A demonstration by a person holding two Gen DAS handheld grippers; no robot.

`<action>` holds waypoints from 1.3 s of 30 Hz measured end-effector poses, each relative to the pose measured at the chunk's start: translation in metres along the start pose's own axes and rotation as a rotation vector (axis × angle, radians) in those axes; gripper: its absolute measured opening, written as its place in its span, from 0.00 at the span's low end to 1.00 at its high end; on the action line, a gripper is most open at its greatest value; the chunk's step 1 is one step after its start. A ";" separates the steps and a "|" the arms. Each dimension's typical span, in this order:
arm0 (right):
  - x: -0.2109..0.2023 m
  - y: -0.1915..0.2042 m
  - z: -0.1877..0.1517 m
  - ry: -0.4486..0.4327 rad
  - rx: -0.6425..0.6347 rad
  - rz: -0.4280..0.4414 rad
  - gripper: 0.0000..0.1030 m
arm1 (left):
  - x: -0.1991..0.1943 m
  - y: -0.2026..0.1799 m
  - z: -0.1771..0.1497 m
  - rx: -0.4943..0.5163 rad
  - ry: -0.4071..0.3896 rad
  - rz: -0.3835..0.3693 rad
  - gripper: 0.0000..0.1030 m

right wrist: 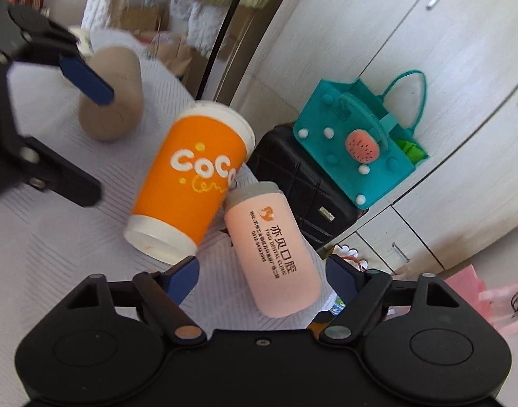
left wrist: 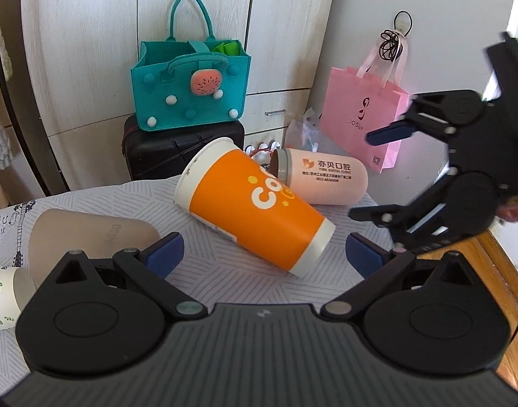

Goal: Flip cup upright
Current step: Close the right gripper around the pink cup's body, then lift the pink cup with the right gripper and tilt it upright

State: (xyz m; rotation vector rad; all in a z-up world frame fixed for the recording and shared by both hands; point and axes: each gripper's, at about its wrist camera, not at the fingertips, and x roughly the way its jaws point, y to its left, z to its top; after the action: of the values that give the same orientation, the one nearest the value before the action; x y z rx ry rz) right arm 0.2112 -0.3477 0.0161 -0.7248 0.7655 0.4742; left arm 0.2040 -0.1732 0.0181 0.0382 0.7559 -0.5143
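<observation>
An orange paper cup (left wrist: 259,203) lies on its side on the white patterned table (left wrist: 225,271), its base toward my left gripper. It also shows in the right wrist view (right wrist: 191,179). A pink cup with a grey rim (left wrist: 323,178) lies on its side behind it, touching it; in the right wrist view this pink cup (right wrist: 276,251) lies between my right gripper's fingers. My left gripper (left wrist: 264,254) is open, just short of the orange cup's base. My right gripper (right wrist: 262,271) is open around the pink cup's closed end; it also shows in the left wrist view (left wrist: 374,176).
A tan cup (left wrist: 89,237) lies on its side at the left, next to a leaf-patterned cup (left wrist: 4,295). A teal felt bag (left wrist: 191,84) sits on a black case (left wrist: 177,149) behind the table. A pink bag (left wrist: 364,115) hangs on the wall.
</observation>
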 end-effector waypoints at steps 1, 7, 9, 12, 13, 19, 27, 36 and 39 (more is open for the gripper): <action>0.006 -0.001 0.001 0.012 -0.014 0.002 0.79 | 0.001 0.001 0.000 -0.001 0.000 -0.001 1.00; 0.037 -0.009 0.007 0.060 -0.087 0.023 0.77 | 0.007 0.009 -0.002 0.001 0.013 0.004 1.00; 0.044 -0.012 0.008 0.072 -0.107 0.037 0.77 | 0.008 0.013 -0.003 -0.001 0.019 0.002 1.00; 0.056 -0.017 0.009 0.104 -0.126 0.065 0.77 | 0.009 0.018 -0.005 -0.007 0.025 0.002 1.00; 0.061 -0.019 0.009 0.114 -0.133 0.079 0.77 | 0.009 0.020 -0.005 -0.007 0.026 0.001 1.00; 0.072 -0.024 0.008 0.114 -0.098 0.128 0.68 | 0.009 0.022 -0.007 -0.004 0.037 -0.009 1.00; 0.022 -0.019 -0.002 0.018 0.010 0.044 0.65 | -0.003 0.017 -0.012 -0.004 0.022 -0.016 1.00; -0.049 0.026 -0.009 -0.070 0.006 0.021 0.65 | -0.041 0.017 -0.032 -0.022 -0.003 -0.021 1.00; -0.070 0.049 -0.009 -0.102 -0.004 0.024 0.65 | -0.061 0.020 -0.042 -0.024 -0.017 -0.012 1.00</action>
State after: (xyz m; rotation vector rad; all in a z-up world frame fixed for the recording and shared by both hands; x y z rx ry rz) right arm 0.1320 -0.3310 0.0448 -0.6899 0.6781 0.5306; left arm 0.1491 -0.1201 0.0243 0.0066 0.7460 -0.5168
